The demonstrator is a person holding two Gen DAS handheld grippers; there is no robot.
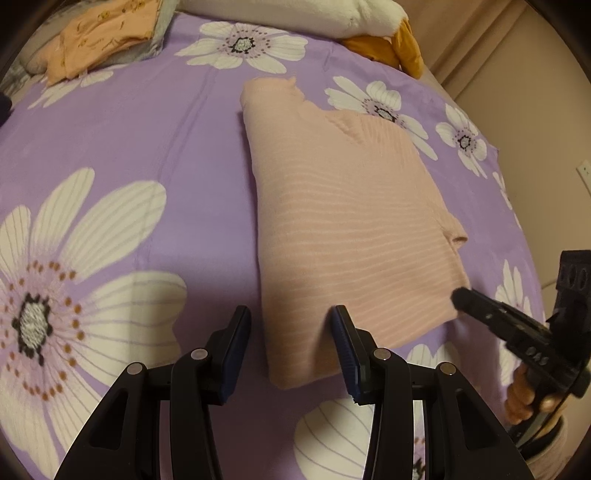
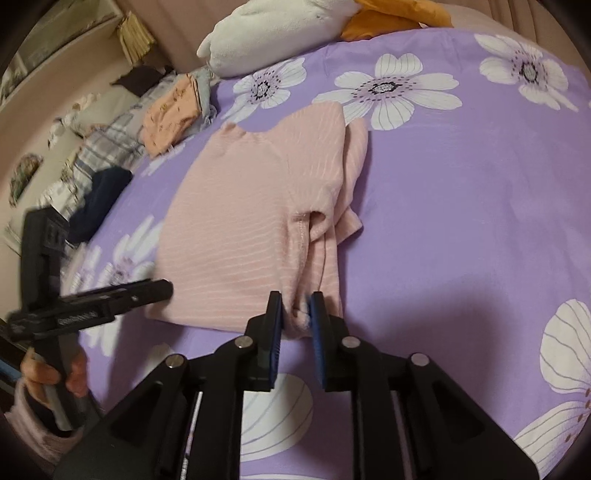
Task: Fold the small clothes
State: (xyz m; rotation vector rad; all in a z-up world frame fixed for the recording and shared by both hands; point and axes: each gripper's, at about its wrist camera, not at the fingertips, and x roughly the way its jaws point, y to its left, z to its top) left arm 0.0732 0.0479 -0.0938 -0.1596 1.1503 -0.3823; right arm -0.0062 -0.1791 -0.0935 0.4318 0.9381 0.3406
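Note:
A small pink ribbed top (image 1: 343, 221) (image 2: 240, 221) lies folded lengthwise on the purple flowered bedsheet (image 1: 147, 129) (image 2: 461, 203), its sleeve (image 2: 351, 166) tucked along the right side. My left gripper (image 1: 291, 321) stands open astride the top's near left corner, and its pads do not press the cloth. My right gripper (image 2: 297, 306) is at the near right corner. A bunched bit of hem (image 2: 297, 319) sits between its fingers, which stand slightly apart around it. Each gripper shows in the other's view: the right (image 1: 461, 295), the left (image 2: 162, 288).
Folded orange printed clothes (image 1: 103, 37) (image 2: 170, 114) lie at the far left of the bed. A white and orange plush toy (image 1: 332, 14) (image 2: 266, 40) sits at the head. A dark navy garment (image 2: 99, 199) and plaid cloth (image 2: 110, 136) lie along the left edge.

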